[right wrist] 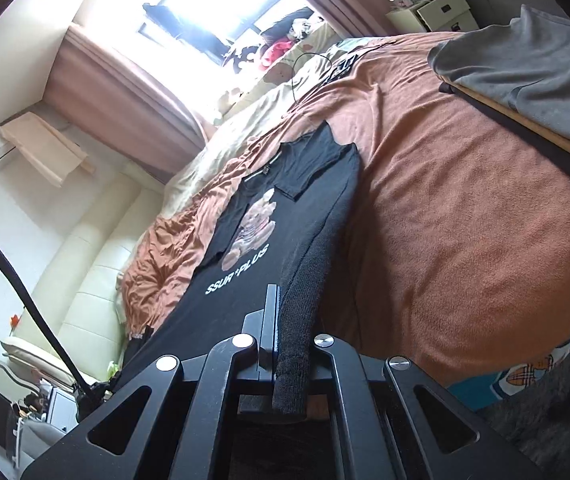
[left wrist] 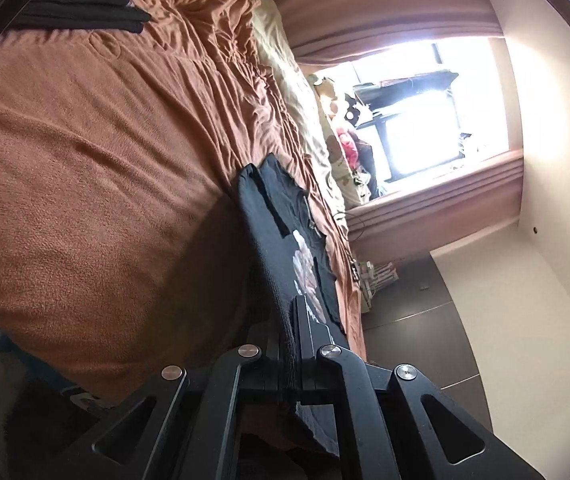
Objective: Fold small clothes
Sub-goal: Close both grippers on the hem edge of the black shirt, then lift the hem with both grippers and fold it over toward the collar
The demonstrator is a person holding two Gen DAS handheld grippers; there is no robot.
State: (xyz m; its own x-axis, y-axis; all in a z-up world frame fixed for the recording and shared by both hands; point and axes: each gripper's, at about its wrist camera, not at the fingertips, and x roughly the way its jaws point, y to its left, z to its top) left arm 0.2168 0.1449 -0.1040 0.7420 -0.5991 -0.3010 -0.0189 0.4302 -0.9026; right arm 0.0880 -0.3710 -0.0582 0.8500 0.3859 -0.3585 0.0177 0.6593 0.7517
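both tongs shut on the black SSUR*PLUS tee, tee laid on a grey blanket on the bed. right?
Nearly. The left tongs and right tongs are both shut on the black tee, but the blanket under it is orange-brown, not grey, as both wrist views show. The only grey item is a separate folded garment at the far edge in the right wrist view.
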